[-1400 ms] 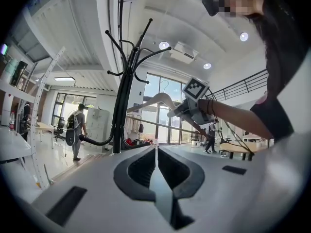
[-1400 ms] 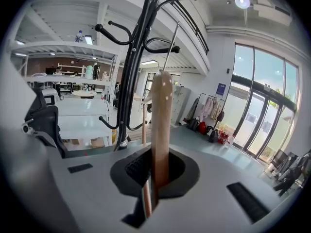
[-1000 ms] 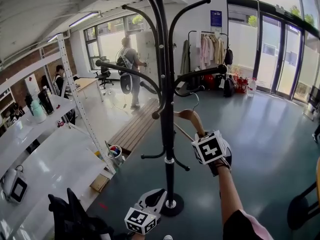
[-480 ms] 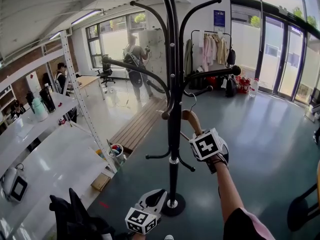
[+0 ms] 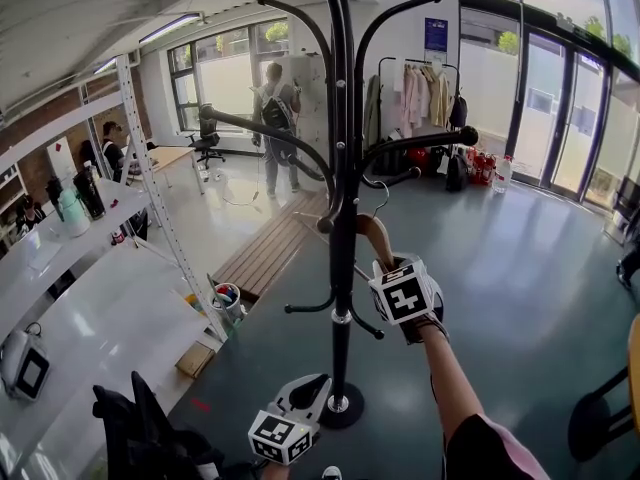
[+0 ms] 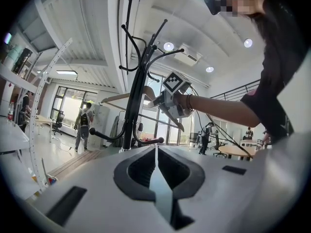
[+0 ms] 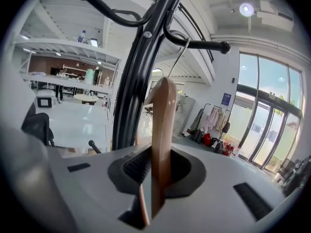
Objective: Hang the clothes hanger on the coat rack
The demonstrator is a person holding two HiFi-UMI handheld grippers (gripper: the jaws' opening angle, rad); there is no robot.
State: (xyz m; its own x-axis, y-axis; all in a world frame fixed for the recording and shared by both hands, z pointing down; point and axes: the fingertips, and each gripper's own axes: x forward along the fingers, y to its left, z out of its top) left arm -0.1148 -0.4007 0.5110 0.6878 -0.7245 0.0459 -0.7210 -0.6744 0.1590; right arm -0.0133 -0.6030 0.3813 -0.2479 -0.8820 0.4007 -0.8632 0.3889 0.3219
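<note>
The clothes hanger (image 7: 163, 125) likely handles rigid, light and smooth; grip its wooden shoulder below the coat rack (image 7: 141, 81) arm. The right tool (image 7: 158, 152), jaws just opening, pinches it.

Black coat rack (image 5: 343, 268), tan-brown clothes hanger (image 5: 376, 235) — dark grey-green floor (image 5: 530, 268), white shelves (image 5: 100, 313)
</note>
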